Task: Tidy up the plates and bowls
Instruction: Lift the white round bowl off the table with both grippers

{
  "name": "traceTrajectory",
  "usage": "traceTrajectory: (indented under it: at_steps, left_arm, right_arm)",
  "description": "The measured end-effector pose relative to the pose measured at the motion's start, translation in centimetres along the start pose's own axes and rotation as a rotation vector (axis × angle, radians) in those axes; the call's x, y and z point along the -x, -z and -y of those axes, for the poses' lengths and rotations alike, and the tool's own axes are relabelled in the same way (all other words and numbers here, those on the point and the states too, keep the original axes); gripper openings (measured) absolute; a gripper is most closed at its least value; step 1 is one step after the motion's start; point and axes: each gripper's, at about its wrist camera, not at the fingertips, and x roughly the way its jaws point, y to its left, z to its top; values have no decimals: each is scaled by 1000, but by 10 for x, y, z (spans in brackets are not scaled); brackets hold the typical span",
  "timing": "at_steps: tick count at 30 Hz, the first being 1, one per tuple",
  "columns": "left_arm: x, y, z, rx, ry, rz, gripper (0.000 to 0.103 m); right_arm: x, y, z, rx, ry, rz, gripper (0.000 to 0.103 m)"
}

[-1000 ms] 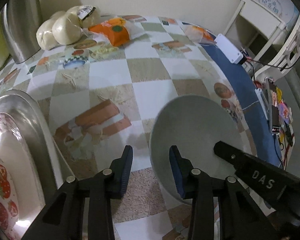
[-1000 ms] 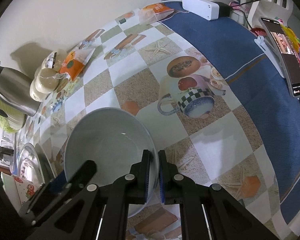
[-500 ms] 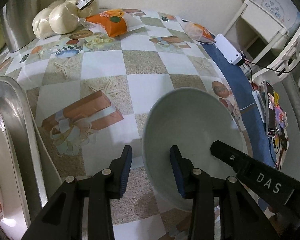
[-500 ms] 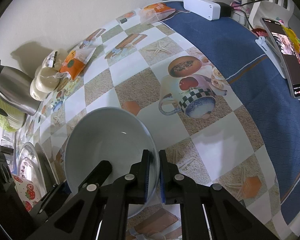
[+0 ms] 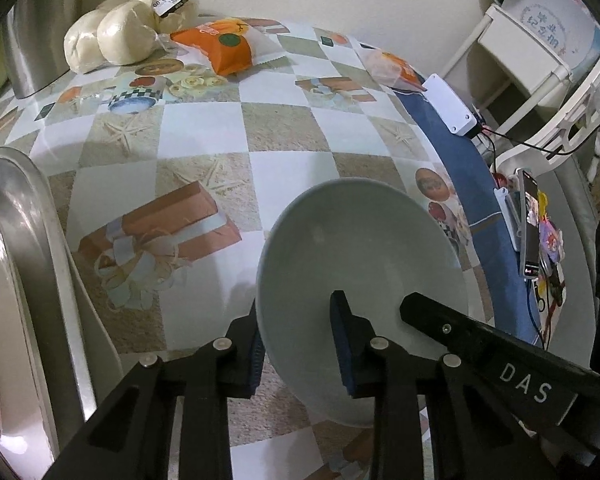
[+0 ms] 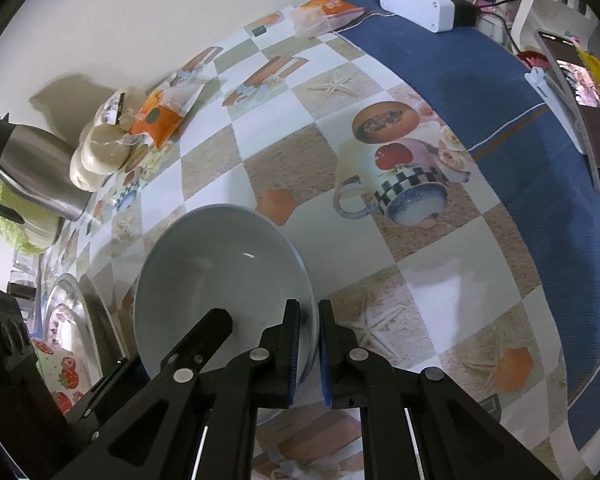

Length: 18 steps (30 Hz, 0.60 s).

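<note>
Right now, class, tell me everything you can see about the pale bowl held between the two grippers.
The bowl is plain, pale grey-blue, smooth and glossy like glazed ceramic, and empty. It is tilted, its opening facing both cameras, above the checked tablecloth. The right gripper is shut on its rim, one finger inside, one outside. The left gripper straddles the opposite rim, jaws closing, with a gap left at the inner pad. Whether its underside touches the cloth cannot be told.
</note>
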Motion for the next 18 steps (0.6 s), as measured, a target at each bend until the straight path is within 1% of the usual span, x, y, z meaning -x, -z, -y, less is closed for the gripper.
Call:
traceTrajectory:
  at_steps: [8,11,18]
  left_arm:
    - [12,-6,0,-15,0,34,30]
    - [20,-9,0,-18,11,49,30]
    - [45,-13,5,-35,20,89,30]
  right_arm:
    - [5,0,-6,20,-12,6,10]
    - [11,-1,-8,22,-20,16,10]
    - [40,-2,-18,36,-31,80,11]
